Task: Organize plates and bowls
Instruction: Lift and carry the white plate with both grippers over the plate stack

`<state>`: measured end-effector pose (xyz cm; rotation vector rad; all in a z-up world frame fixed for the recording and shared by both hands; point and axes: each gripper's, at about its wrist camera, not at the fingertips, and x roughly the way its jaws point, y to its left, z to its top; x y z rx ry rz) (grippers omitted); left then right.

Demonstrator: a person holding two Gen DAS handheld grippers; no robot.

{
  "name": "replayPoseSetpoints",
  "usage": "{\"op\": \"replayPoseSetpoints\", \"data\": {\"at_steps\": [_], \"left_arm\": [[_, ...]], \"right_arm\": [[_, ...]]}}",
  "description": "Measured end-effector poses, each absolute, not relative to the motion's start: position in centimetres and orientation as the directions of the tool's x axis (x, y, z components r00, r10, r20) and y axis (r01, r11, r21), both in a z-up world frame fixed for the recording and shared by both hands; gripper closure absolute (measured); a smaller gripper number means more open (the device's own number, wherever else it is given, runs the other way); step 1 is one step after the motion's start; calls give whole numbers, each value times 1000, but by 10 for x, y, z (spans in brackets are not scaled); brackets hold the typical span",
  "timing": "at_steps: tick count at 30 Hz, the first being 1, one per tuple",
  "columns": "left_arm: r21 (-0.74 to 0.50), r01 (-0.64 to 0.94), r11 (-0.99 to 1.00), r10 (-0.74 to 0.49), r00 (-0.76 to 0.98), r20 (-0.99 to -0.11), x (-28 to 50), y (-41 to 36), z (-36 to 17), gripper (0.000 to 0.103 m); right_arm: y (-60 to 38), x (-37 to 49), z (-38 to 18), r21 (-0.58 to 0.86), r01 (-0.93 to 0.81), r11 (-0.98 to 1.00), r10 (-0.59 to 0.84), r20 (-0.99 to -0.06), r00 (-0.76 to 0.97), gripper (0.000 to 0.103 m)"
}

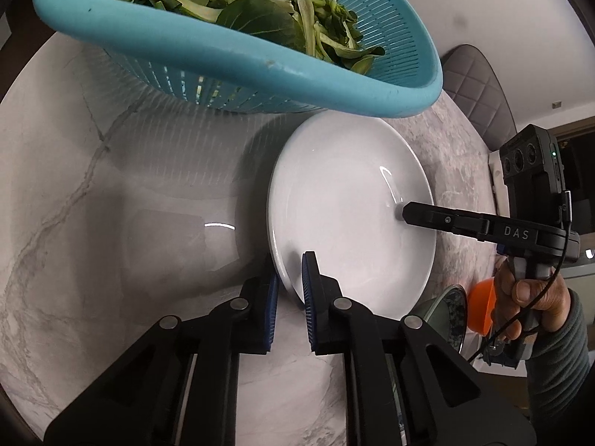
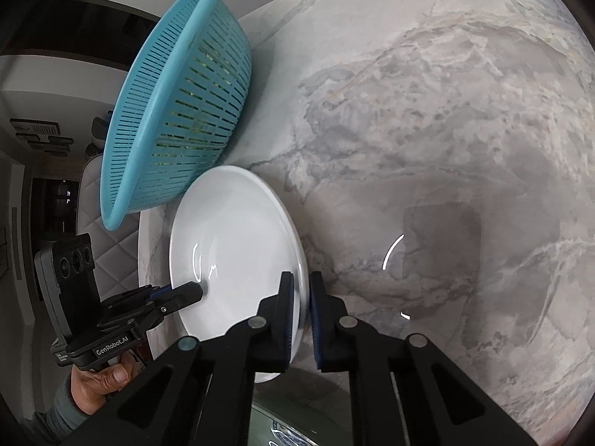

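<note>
A white plate (image 1: 349, 200) is held tilted above the marble table (image 1: 111, 193). My left gripper (image 1: 290, 290) straddles the plate's near rim, one blue pad on each side, and looks shut on it. My right gripper (image 2: 300, 312) grips the opposite rim of the same plate (image 2: 234, 245) between its pads. In the left wrist view the right gripper (image 1: 405, 215) reaches in from the right onto the plate's far edge. In the right wrist view the left gripper (image 2: 193, 291) holds the plate's left edge.
A blue colander (image 1: 260, 59) full of green leaves (image 1: 260, 7) stands just behind the plate; it also shows in the right wrist view (image 2: 174, 111). A dark green patterned bowl (image 1: 450, 312) and an orange bowl (image 1: 481, 308) lie at the right. A grey quilted chair (image 1: 479, 93) stands beyond the table.
</note>
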<state>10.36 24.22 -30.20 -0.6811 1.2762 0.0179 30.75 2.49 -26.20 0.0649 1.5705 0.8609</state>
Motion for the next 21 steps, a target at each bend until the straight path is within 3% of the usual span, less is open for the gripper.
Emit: {"op": "replayPoseSetpoints", "data": {"at_steps": [21], "left_arm": [[-452, -320, 833, -360, 308, -881, 156, 206, -287, 92]], "right_arm": [[-26, 323, -250, 534, -376, 758, 526, -840, -133, 92]]}}
